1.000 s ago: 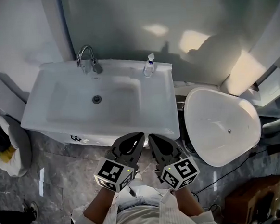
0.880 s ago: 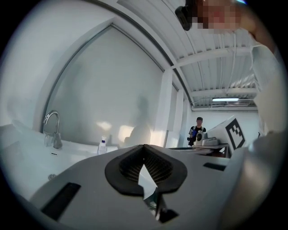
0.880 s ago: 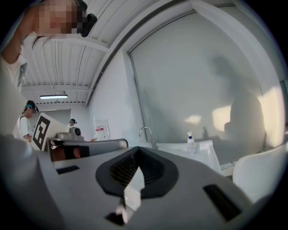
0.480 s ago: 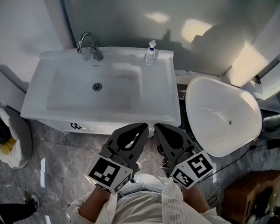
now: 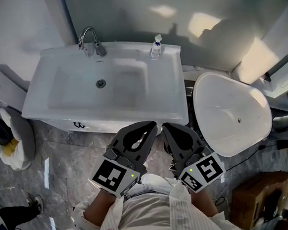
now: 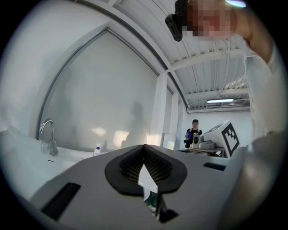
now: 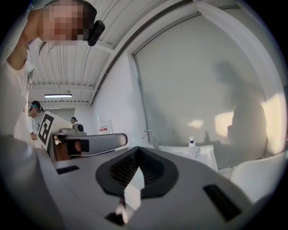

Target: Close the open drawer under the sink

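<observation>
The white sink [image 5: 48, 102] stands against the wall, with a chrome tap [image 5: 89, 39] and a small spray bottle [image 5: 155, 46] on its back rim. Only a strip of the white cabinet front [image 5: 93, 126] under it shows; the sink top hides any drawer. My left gripper [image 5: 152, 126] and right gripper [image 5: 166, 127] are held side by side just in front of the sink's front edge, both shut with nothing in them. In the left gripper view the left gripper [image 6: 144, 147] points up over the sink, as does the right gripper [image 7: 137, 150] in its own view.
A white toilet [image 5: 232, 114] stands right of the sink. A white bag [image 5: 12, 142] lies on the grey marble floor at the left. A cardboard box [image 5: 257, 200] and cables sit at the lower right. A bystander's shoe [image 5: 34, 202] shows at the lower left.
Both grippers have come up closer to the head camera and shifted slightly right, still shut. The sink has slid a little higher in the head view.
</observation>
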The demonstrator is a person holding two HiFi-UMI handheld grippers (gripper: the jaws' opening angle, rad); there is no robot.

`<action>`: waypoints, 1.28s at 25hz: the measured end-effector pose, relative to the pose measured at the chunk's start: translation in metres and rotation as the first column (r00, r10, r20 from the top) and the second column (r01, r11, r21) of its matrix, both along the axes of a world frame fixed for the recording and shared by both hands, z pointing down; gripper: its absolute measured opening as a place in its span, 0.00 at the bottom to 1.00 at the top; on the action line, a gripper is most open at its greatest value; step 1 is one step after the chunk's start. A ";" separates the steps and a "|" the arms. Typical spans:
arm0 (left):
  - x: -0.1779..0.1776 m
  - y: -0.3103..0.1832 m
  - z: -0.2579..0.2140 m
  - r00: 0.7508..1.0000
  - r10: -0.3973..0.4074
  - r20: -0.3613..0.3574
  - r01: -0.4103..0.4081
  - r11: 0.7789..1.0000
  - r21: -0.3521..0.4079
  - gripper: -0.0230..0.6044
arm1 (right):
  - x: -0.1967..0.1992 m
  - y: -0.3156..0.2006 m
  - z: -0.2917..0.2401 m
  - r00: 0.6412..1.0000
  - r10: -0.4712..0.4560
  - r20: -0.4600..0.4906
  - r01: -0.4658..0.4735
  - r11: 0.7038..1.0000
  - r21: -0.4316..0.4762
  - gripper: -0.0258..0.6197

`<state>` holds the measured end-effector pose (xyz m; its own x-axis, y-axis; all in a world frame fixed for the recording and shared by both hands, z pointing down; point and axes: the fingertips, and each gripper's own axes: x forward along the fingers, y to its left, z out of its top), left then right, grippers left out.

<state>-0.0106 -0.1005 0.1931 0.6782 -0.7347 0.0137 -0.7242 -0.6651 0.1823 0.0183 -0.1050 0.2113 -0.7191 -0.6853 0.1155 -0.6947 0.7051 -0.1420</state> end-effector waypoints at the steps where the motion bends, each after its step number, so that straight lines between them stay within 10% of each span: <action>1: 0.000 0.000 0.001 1.000 0.000 0.000 0.000 1.000 -0.001 0.06 | 0.000 0.000 0.001 1.000 0.002 -0.001 -0.002 1.000 -0.001 0.05; 32: -0.005 -0.013 0.007 1.000 -0.005 0.000 0.005 1.000 0.000 0.06 | -0.007 -0.013 0.014 1.000 -0.021 -0.021 0.020 0.999 -0.048 0.05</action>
